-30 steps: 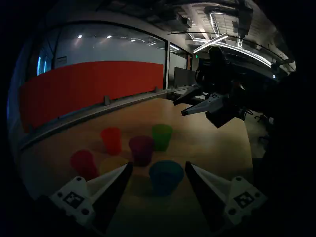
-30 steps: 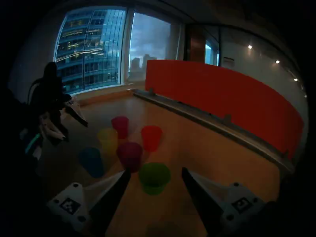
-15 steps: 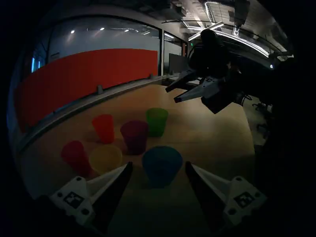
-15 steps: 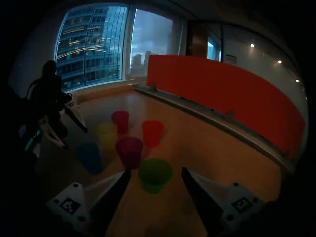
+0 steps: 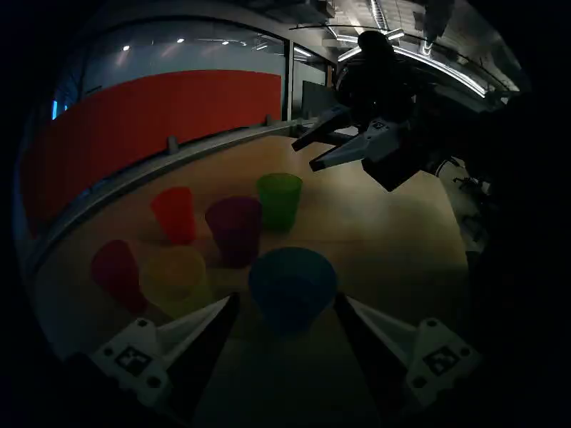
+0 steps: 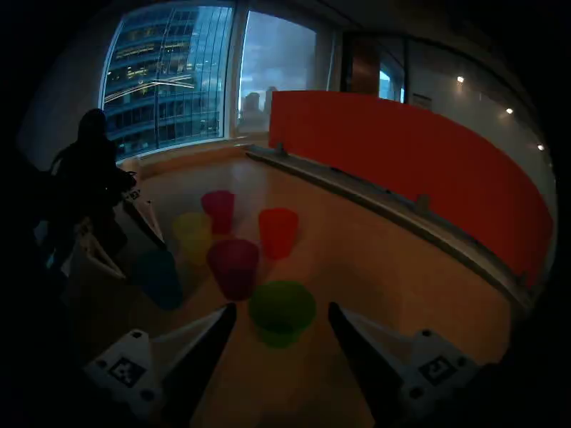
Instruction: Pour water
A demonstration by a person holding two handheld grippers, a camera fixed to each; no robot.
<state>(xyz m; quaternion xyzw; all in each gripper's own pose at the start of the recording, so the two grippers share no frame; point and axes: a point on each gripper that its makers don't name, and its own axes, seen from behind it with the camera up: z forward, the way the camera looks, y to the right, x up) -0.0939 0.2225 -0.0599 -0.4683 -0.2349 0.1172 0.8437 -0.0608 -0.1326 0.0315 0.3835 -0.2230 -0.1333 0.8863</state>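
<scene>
Space is kept between the fingers [image 5: 191, 334] of the left gripper [image 5: 285, 298], whose tips are seen flanking the blue cup [image 5: 292, 284] on the wooden table [image 5: 397, 237], while the right gripper [image 6: 280, 308] is likewise held spread, the green cup [image 6: 282, 312] being framed between its tips, just beside the purple cup [image 6: 233, 265].

No legible text, labels, brands or numbers on anything
</scene>
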